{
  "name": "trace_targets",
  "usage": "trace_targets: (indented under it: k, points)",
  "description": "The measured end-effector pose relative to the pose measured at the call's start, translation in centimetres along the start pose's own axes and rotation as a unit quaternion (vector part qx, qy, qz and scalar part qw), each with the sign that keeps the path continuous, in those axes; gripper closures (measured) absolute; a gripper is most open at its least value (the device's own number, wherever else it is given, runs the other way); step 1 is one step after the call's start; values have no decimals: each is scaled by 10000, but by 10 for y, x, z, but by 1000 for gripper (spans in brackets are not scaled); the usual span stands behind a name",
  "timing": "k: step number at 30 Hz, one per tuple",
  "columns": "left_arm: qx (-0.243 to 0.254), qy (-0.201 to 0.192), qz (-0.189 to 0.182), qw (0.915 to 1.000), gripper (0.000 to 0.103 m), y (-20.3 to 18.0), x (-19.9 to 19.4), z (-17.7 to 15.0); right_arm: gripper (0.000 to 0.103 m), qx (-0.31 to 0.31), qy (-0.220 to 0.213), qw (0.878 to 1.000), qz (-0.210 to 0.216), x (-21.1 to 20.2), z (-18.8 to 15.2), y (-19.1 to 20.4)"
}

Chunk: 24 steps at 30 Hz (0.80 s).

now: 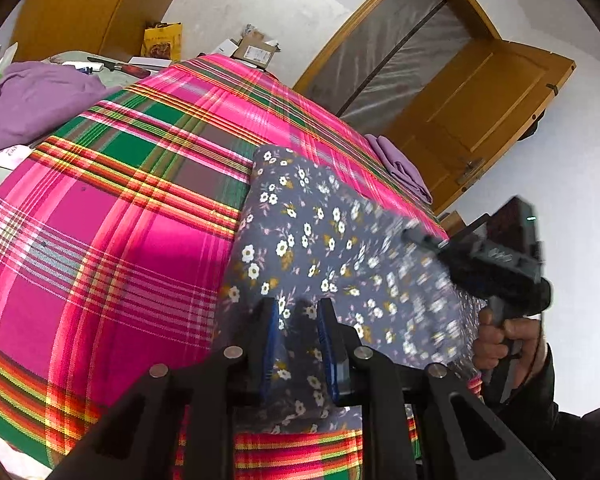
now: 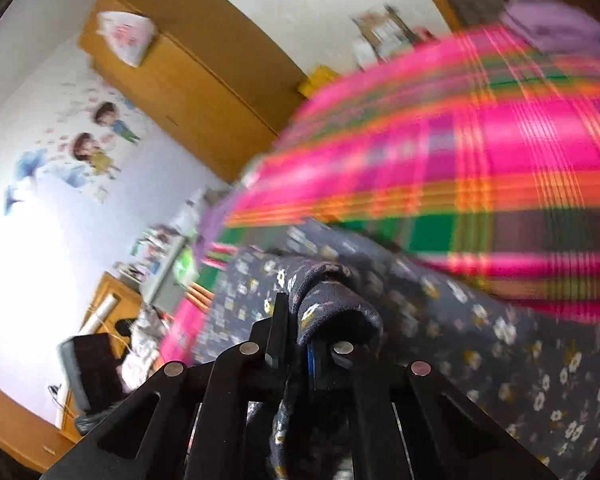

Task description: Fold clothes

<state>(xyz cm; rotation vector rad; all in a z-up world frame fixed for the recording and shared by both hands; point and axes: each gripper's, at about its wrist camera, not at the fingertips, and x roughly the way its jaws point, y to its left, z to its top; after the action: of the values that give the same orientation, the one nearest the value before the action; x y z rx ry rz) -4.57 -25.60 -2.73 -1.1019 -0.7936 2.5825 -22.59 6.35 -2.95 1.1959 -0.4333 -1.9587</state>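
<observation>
A dark grey-blue floral garment (image 1: 320, 248) lies folded on a pink, green and orange plaid bedspread (image 1: 112, 216). My left gripper (image 1: 298, 312) sits at the garment's near edge, its blue-padded fingers a narrow gap apart with floral cloth between them. My right gripper (image 2: 300, 316) is shut on a bunched fold of the same garment (image 2: 480, 340), which drapes over its fingers. The right gripper also shows in the left wrist view (image 1: 424, 240), blurred, at the garment's right edge, held by a hand.
A crumpled purple garment (image 1: 36, 104) lies at the bed's far left and a folded purple one (image 1: 404, 168) at the far right edge. A knife, boxes and a yellow bag (image 1: 162, 42) sit beyond the bed. A wooden door (image 1: 480, 120) stands open at right.
</observation>
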Motion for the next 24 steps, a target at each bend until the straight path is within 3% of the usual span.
trace_targets:
  k: [3,5,7,10,14,24]
  points:
    - [42,1,42,10000,82,-3,-4,0,89,129,70,9999,47,3,-3,-6]
    - [91,-1,25,10000,82,-7,-7,-2,82,49,15,10000,-26,-2,-5,-5]
    - [167,18,-13,9999,82,-11,-7,-3,67,-17,-58,9999,-98,-12,-8,-5]
    - [296,56,-36,9995,82,-19,-5,-6,67,-67,-81,9999,-103,-24,-16,-7]
    - [391,136,-46,9991,82,-24,0,-7,67,-136,194,9997,75,-30,-35,-9]
    - [560,284,-90,9980,82,-38,8,-14,64,-213,589,9950,771,-33,-65,-1]
